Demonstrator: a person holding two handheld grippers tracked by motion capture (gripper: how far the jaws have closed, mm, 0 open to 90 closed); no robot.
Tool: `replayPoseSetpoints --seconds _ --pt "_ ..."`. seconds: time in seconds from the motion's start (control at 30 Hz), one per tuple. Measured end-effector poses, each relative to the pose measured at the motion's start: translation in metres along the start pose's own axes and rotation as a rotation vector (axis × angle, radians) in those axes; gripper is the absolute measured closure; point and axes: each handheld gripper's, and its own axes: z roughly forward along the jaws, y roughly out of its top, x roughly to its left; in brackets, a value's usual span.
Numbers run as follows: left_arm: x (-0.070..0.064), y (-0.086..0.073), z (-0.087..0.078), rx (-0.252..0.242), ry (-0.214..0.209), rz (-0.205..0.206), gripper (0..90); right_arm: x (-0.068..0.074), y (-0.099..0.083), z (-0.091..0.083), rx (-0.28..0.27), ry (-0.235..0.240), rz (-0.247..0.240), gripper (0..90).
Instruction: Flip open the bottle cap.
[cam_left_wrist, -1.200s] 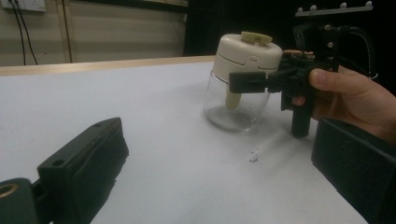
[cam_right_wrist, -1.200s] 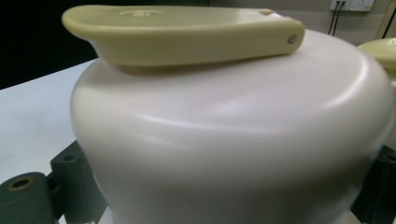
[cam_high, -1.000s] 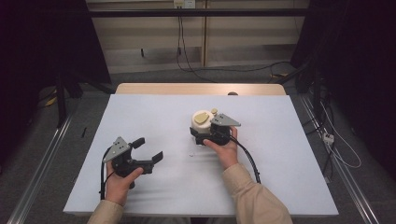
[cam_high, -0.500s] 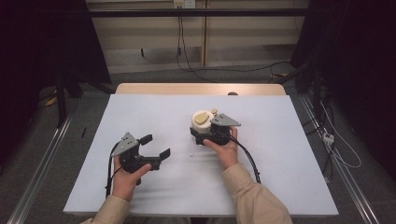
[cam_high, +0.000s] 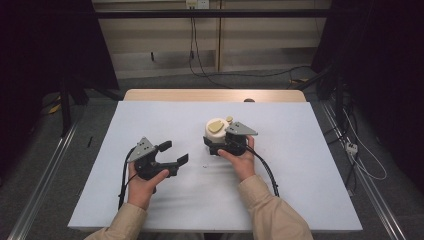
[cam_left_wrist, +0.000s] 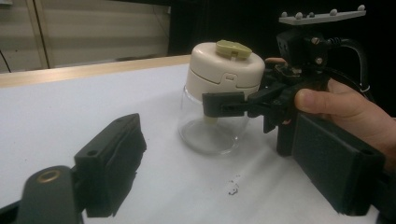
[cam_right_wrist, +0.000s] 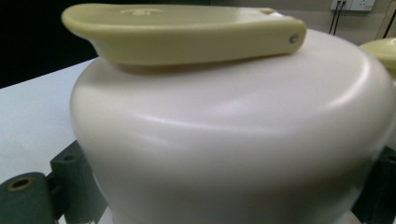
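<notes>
A clear glass jar (cam_left_wrist: 212, 130) with a cream lid (cam_high: 215, 128) and a yellow-green flip tab (cam_right_wrist: 182, 32) stands upright near the middle of the white table (cam_high: 300, 150). My right gripper (cam_high: 214, 139) is shut on the jar, its jaws clamped on the glass just under the lid; one of its fingers (cam_left_wrist: 224, 103) crosses the glass. The lid (cam_right_wrist: 233, 135) looms close in the right gripper view. My left gripper (cam_high: 174, 152) is open and holds nothing. It sits left of the jar with its jaws spread wide toward it, a short gap away.
A small dark speck (cam_high: 205, 165) lies on the table between the grippers. The table's wooden far edge (cam_high: 200, 95) borders the white sheet. Metal rails (cam_high: 45, 170) run along the floor on both sides, and cables (cam_high: 370, 170) lie at the right.
My left gripper has moved right and slightly forward, closer to the jar, staying open. The right gripper and the jar have stayed put.
</notes>
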Motion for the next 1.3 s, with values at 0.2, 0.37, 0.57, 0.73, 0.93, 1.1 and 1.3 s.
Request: replayPoseSetpoints --seconds 0.2,0.37,0.57,0.73,0.93,1.1,1.3 --pt "0.001 0.005 0.007 0.013 -0.010 -0.009 28.4 0.000 0.000 0.000 0.000 -0.001 -0.001 6.5" --pt "0.001 0.008 0.013 0.028 -0.021 -0.028 35.1 0.000 0.000 0.000 0.000 -0.001 -0.002 6.5" --pt "0.002 0.013 0.019 0.052 -0.035 -0.042 44.6 0.000 0.000 0.000 0.001 -0.001 -0.001 6.5" --pt "0.001 0.018 0.024 0.069 -0.042 -0.028 48.0 0.000 0.000 0.000 0.003 -0.002 -0.002 6.5" --pt "0.002 0.024 0.031 0.075 -0.042 -0.038 54.3 0.000 0.000 0.000 0.004 -0.004 -0.005 6.5" --pt "0.002 0.029 0.037 0.087 -0.051 -0.034 57.1 0.000 0.000 0.000 0.004 -0.003 -0.003 6.5" --pt "0.003 0.032 0.043 0.100 -0.067 -0.038 67.5 0.001 0.000 0.000 0.006 -0.004 -0.003 6.5"
